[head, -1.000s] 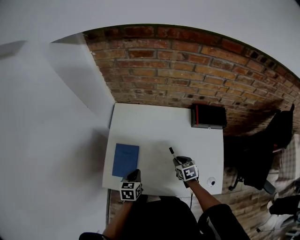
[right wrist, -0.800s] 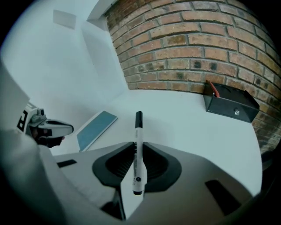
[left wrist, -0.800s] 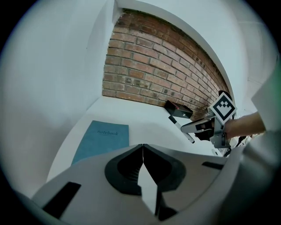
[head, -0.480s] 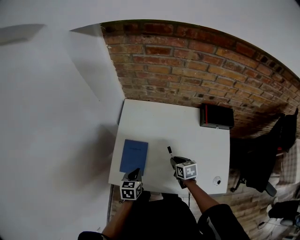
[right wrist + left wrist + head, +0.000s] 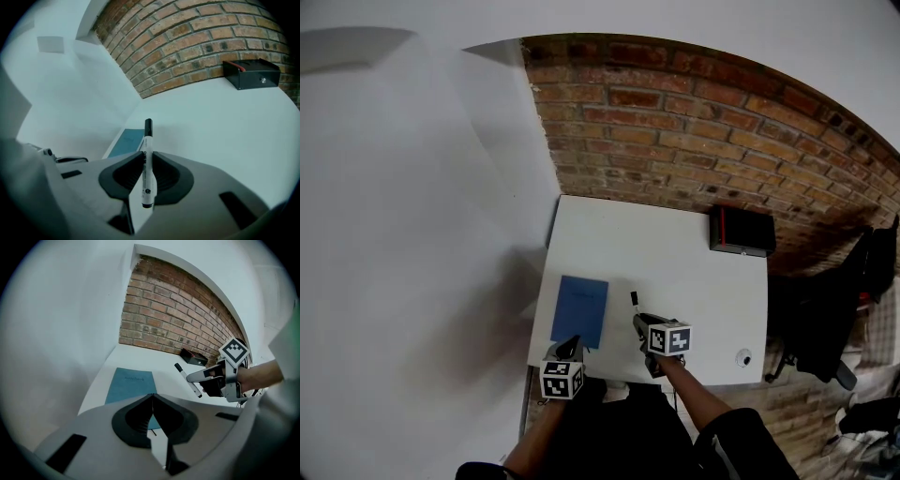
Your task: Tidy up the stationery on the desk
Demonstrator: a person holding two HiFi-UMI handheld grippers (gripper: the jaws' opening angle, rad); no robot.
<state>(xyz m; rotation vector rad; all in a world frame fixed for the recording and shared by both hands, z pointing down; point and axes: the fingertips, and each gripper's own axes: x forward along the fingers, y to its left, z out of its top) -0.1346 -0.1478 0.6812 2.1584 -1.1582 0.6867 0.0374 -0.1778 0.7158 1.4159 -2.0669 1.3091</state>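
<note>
A white marker with a black cap (image 5: 147,159) is clamped between the jaws of my right gripper (image 5: 144,154), cap pointing away from me. In the head view that gripper (image 5: 640,322) holds the marker (image 5: 634,302) over the white desk (image 5: 694,281), just right of a blue notebook (image 5: 580,311) lying flat. My left gripper (image 5: 569,345) hovers at the notebook's near edge. Its jaws (image 5: 153,397) are shut with nothing between them, and the notebook (image 5: 130,385) lies just beyond them.
A black box (image 5: 742,232) with a red edge stands at the desk's far right corner against the brick wall. A small round object (image 5: 743,357) sits near the front right corner. A white wall borders the desk on the left.
Both grippers have shifted left across the desk. The right one has carried the marker closer to the notebook and rolled, so the marker stands straighter in the head view.
</note>
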